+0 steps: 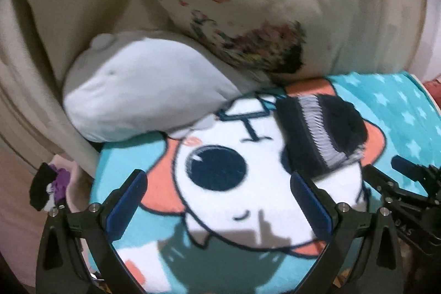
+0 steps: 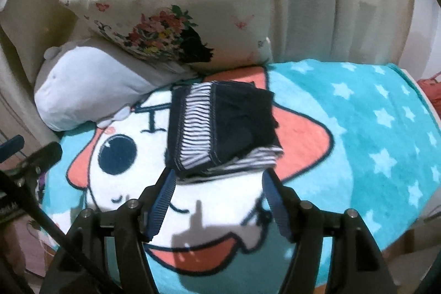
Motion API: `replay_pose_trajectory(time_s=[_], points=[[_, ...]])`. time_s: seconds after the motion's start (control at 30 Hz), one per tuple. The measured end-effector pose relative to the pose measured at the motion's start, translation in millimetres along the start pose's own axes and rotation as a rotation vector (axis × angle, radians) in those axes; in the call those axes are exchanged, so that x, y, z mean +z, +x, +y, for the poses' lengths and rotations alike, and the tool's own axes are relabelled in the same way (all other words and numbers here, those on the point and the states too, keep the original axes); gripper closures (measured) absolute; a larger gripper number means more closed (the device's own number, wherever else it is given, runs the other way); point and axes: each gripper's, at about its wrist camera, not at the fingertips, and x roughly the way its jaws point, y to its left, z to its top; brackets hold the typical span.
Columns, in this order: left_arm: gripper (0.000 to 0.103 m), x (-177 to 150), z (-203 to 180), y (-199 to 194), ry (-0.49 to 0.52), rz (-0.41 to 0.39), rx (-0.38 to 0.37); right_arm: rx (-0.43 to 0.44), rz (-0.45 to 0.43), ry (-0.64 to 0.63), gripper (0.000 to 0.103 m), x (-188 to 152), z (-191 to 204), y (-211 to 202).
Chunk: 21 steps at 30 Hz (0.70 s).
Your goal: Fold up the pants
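With both tools held back from the work, the right gripper (image 2: 217, 200) stands nearest the camera, its blue-padded fingers spread and gripping nothing, the tips just short of the pants' near edge. The left gripper (image 1: 220, 197) is likewise spread wide and empty, poised over the cartoon face on the turquoise star-print blanket (image 2: 372, 128) — a soft, flat bed for folding. Beyond the right gripper's tips, the dark pants (image 2: 223, 126) lie as a compact folded bundle with a striped band showing, resting on the blanket and touched by neither tool; the folding appears essentially complete. Farther back, a pale plush toy (image 2: 88, 92) and a floral cushion (image 2: 179, 4) lean against the cream upholstered backrest (image 2: 358, 4).
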Motion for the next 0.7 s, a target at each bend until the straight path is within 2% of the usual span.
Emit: replay_pose_trajectory(time_s=[0.2, 0.4, 0.7], points=[[0.0, -6, -14, -5, 0.032, -0.012, -0.058, -0.037, 0.032, 0.001, 0.031, -11, -5, 0], [0.0, -10, -20, 0, 0.037, 0.032, -0.108, -0.037, 0.041, -0.014, 0.031, -16, -3, -1], [0.0, -12, -19, 5, -0.005, 0.069, -0.124, -0.027, 0.065, -0.039, 0.03, -17, 0, 4]])
